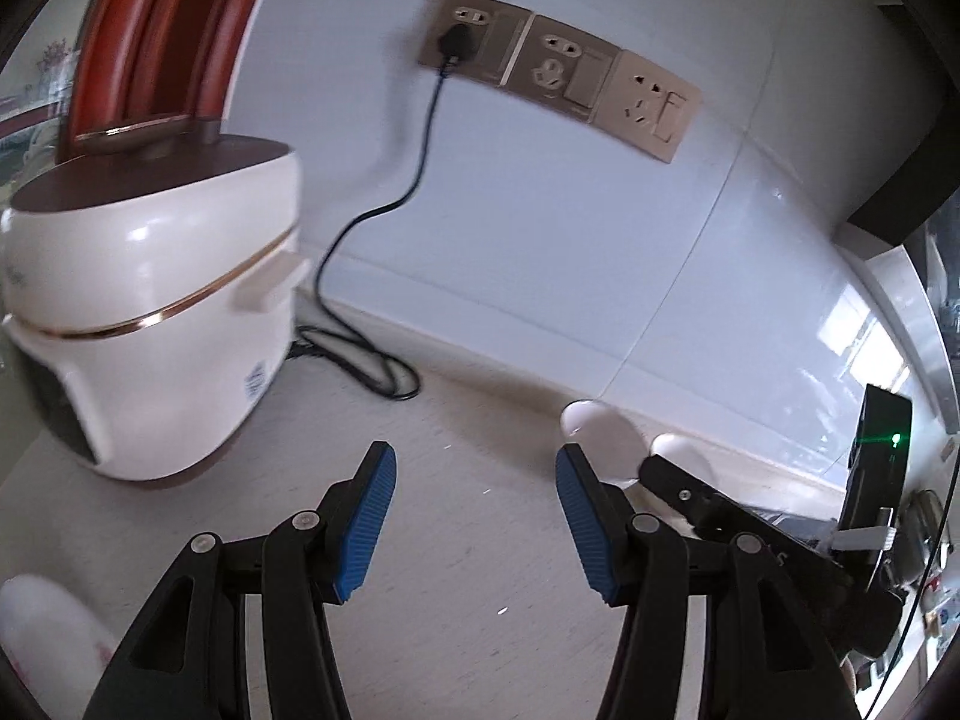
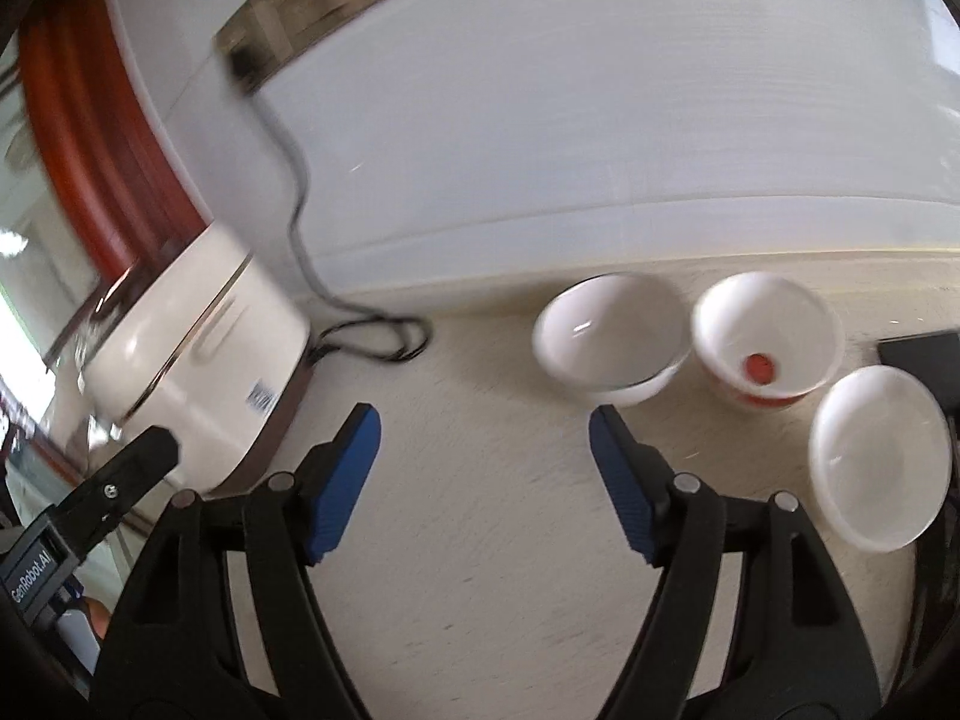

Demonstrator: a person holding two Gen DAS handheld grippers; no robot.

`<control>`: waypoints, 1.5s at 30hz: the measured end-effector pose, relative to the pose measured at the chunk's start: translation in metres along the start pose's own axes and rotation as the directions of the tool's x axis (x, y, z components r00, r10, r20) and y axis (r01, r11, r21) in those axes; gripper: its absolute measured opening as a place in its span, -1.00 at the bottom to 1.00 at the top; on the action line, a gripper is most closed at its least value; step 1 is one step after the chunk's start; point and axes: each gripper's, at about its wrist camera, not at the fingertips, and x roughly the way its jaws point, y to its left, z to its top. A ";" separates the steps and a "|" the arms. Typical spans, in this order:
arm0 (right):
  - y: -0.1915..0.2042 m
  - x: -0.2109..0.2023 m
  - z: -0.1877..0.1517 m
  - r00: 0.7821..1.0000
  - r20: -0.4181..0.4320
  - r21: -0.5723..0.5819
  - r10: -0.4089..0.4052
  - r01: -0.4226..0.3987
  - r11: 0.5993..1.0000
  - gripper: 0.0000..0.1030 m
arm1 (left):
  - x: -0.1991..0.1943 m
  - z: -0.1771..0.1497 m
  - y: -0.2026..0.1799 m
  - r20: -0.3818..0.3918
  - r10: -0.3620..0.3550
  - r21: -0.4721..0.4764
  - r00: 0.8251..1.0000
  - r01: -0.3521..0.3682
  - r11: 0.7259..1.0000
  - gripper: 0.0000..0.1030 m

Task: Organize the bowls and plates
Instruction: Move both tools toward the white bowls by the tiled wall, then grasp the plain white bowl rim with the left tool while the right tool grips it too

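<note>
right gripper (image 2: 483, 480): seen nearest the lens, jaws spread wide, nothing held, poised over bare countertop (image 2: 480, 600).
left gripper (image 1: 474, 516): also wide open and empty, aimed at the wall.
bowls: a plain white bowl (image 2: 612, 339), a white bowl with a red spot (image 2: 768, 339) and a shallow white dish (image 2: 879, 468) are found right of the right gripper, close together by the wall.
step: judged to be the approach, nothing grasped yet.
next move: a swing rightward is called for, one finger placed over the nearest bowl's rim.
surroundings: a white rice cooker (image 1: 150, 324) and its black cord (image 1: 360, 360) are kept left, out of the path; motion blur hides fine detail.
</note>
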 end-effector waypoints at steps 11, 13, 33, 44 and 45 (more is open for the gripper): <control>-0.108 -0.050 0.023 0.983 0.074 0.192 -0.166 0.149 0.970 0.52 | 0.046 0.008 -0.054 -0.084 -0.168 -0.029 0.982 0.166 0.986 0.10; -0.127 -0.053 0.022 0.984 0.062 0.236 -0.166 0.147 0.961 0.52 | 0.056 0.004 -0.064 -0.113 -0.202 -0.036 0.973 0.200 0.979 0.10; -0.201 -0.058 0.000 0.971 -0.102 0.331 -0.215 0.237 0.914 0.52 | 0.175 -0.083 -0.176 -0.500 -0.439 -0.135 0.746 0.433 0.891 0.03; -0.195 -0.044 -0.001 0.941 -0.194 0.227 -0.276 0.317 0.921 0.49 | 0.199 -0.111 -0.189 -0.540 -0.462 -0.148 0.704 0.460 0.875 -0.10; -0.195 -0.042 -0.002 0.943 -0.197 0.227 -0.268 0.309 0.923 0.47 | 0.203 -0.113 -0.191 -0.542 -0.461 -0.147 0.703 0.461 0.875 -0.11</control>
